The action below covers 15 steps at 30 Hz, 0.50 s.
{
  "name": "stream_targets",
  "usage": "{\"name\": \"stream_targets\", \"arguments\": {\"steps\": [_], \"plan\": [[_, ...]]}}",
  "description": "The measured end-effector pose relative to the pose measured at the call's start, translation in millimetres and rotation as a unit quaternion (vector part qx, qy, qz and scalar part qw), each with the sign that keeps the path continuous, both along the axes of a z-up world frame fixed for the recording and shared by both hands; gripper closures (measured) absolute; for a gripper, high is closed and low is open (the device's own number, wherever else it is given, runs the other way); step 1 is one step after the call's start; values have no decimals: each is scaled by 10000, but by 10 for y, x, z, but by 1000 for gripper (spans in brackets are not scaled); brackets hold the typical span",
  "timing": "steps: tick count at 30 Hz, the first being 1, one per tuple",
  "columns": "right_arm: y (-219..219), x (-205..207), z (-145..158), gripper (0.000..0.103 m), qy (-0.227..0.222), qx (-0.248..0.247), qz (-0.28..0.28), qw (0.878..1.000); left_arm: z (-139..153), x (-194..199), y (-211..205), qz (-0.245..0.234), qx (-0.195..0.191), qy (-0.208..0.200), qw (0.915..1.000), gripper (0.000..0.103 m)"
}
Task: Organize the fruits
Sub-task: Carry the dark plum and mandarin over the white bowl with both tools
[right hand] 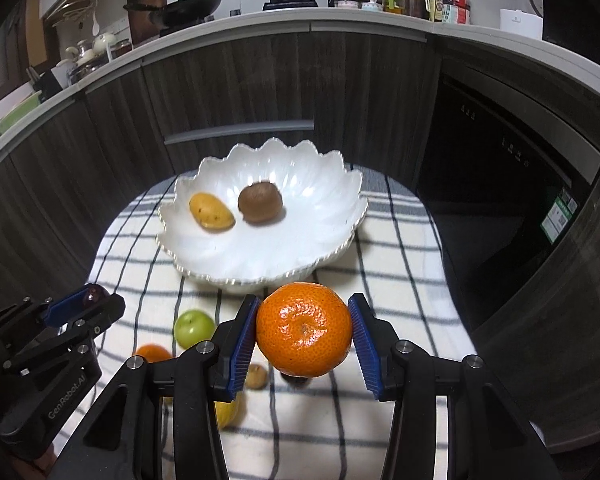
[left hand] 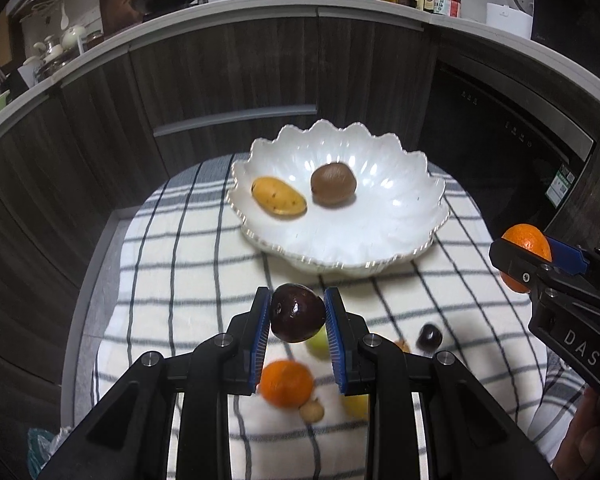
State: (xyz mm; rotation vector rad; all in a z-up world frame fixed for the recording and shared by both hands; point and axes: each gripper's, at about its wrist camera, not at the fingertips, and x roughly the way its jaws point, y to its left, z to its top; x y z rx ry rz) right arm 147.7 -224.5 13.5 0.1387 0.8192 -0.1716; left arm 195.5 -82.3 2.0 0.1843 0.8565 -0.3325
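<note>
The left tongs [left hand: 297,316] are clenched on a dark plum [left hand: 298,313] and the right tongs [right hand: 304,330] on a mandarin [right hand: 304,330], both held above the checked cloth [right hand: 400,240], near the white bowl [right hand: 332,216] at the counter's far edge.

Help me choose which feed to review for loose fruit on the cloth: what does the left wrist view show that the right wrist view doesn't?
Only the left wrist view shows the dark plum fully, clamped in the left gripper, and a small dark fruit on the cloth.

Only the right wrist view shows the green fruit unobstructed and the held orange whole in the right gripper.

Both show the white bowl holding a yellow fruit and a brown kiwi, plus a loose orange.
</note>
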Motion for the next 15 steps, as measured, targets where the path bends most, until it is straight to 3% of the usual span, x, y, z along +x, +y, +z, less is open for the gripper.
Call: {"name": "stream_targets", "arguments": {"steps": [9,15], "plan": [[-188,351,162,57,-164,-77,-38,9998,141,380,-200,-143,-14,-91,9999,76],[-287,633,157,57,-181,-119,-62,9997,84,669,-308,-196,-23,-55,9998,76]]}}
